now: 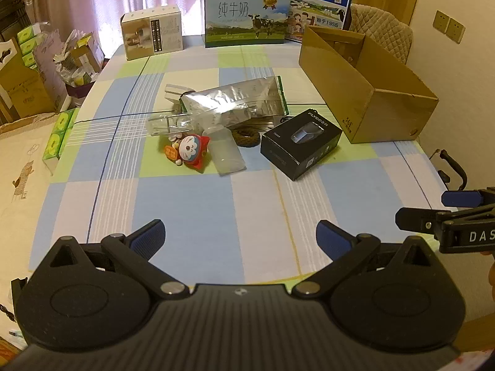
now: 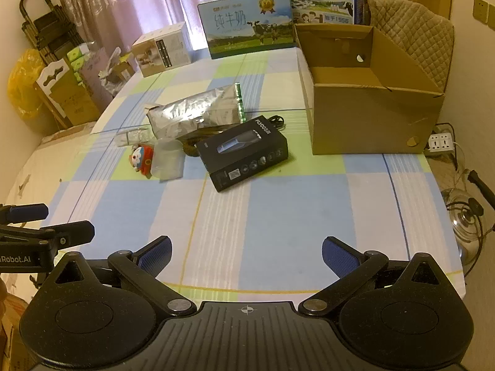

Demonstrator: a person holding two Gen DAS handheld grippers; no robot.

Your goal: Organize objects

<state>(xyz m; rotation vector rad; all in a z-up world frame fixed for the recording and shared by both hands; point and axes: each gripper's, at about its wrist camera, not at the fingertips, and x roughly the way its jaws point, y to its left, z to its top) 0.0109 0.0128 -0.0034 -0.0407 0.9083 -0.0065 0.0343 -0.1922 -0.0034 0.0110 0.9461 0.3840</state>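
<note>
Tablecloth (image 1: 191, 210) in blue, green and white checks covers the table in front of you. At the far right stands an open cardboard box (image 2: 368, 117), nothing visible inside it. Along the far edge sit 2 milk cartons (image 1: 244, 15) and a smaller beige box (image 1: 151, 32) to their left.

Your things to sort lie clustered in the middle of the cloth, left of the cardboard box. Largest is the silver foil bag (image 1: 235, 100), lying flat at the far side of the pile. Just right of it and nearer you rests the black shaver box (image 2: 244, 153), set at an angle. A frosted plastic cup (image 1: 227, 151) lies on its side near the bag, with a clear plastic packet (image 1: 171, 123) to its left. Touching the cup's left side is a small Doraemon figure (image 1: 190, 150) in red.

Your left gripper (image 1: 239, 241) hovers over the near cloth, jaws spread wide, holding nothing. Your right gripper (image 2: 246, 255) is likewise released and empty, level beside it.
</note>
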